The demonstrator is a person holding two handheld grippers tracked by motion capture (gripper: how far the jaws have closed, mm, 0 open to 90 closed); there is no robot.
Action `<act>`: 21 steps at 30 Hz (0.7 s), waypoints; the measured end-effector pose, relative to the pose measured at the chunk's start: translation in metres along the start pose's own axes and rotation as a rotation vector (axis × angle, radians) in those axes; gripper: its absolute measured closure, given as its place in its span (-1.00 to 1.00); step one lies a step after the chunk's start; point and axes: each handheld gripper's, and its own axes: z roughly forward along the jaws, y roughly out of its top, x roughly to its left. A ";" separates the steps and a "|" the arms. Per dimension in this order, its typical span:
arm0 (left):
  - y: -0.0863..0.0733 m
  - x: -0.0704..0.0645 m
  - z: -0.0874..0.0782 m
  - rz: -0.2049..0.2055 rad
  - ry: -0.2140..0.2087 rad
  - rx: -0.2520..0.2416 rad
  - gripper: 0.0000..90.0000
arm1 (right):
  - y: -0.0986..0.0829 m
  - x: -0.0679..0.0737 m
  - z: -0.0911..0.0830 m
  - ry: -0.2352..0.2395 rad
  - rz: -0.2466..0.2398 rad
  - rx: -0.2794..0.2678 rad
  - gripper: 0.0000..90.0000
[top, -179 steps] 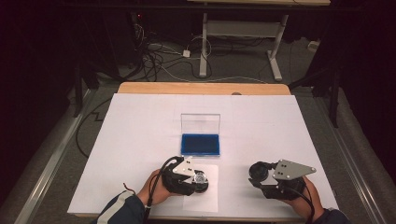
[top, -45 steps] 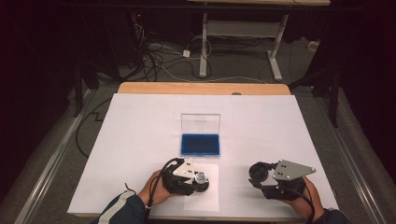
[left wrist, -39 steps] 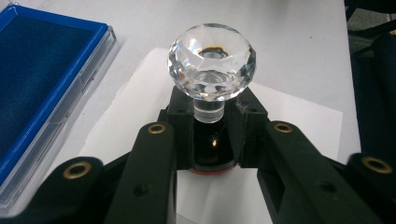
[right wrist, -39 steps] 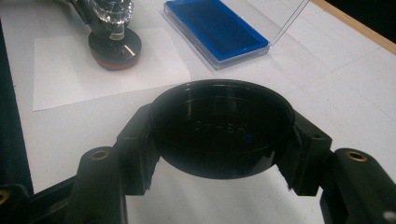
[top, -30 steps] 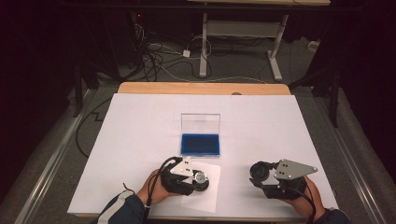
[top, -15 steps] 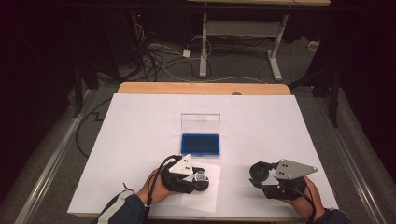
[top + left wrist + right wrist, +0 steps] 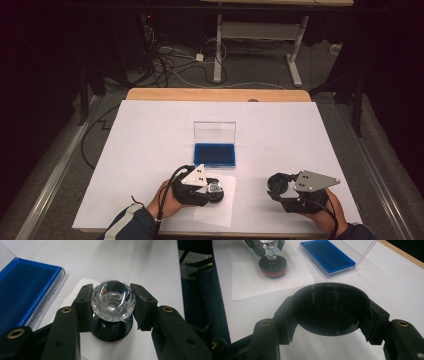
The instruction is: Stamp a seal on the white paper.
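Both forearms come in over the near edge of the table (image 7: 150,125), each hand wrapped around a gripper. The left gripper (image 7: 113,305) sits near the middle of the near edge, its jaws clamped on either side of a clear glass ball (image 7: 113,300), which stands on a round black base (image 7: 111,331). The base rests on a loose sheet of paper (image 7: 217,210). The right gripper (image 7: 331,312) is toward the near right corner, well apart from the left one, and its jaws are closed on the rim of a shallow round black cap (image 7: 331,307), held open side up.

There is one glass ball, one base, one cap, one sheet of paper and one blue case (image 7: 215,154). The case lies near the middle of the table, just beyond the paper, with its clear lid (image 7: 214,133) standing upright at the back.

The table is covered in white, with a strip of wood showing along the far edge. Beyond it the room is dark, with cables (image 7: 170,60) on the floor and the legs of another desk (image 7: 260,35).
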 end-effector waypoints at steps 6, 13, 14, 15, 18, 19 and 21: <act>0.003 0.000 -0.007 0.012 0.015 -0.014 0.21 | 0.000 0.000 -0.001 -0.003 -0.002 -0.005 -0.14; 0.007 0.000 -0.015 0.015 0.027 -0.040 0.21 | 0.001 0.000 -0.001 -0.004 -0.006 -0.005 -0.14; 0.007 0.000 -0.016 0.020 0.031 -0.041 0.21 | 0.001 0.000 -0.001 -0.004 -0.002 -0.005 -0.13; 0.008 0.000 -0.018 0.024 0.042 -0.042 0.21 | 0.001 0.000 -0.001 -0.005 -0.002 -0.006 -0.14; 0.008 0.002 -0.024 0.005 0.051 -0.068 0.21 | 0.001 0.000 -0.002 -0.007 -0.003 -0.009 -0.14; 0.007 0.003 -0.026 0.003 0.058 -0.074 0.21 | 0.001 0.000 -0.002 -0.008 -0.003 -0.011 -0.14; 0.007 0.004 -0.030 -0.009 0.066 -0.091 0.21 | 0.001 -0.001 -0.003 -0.009 -0.003 -0.012 -0.14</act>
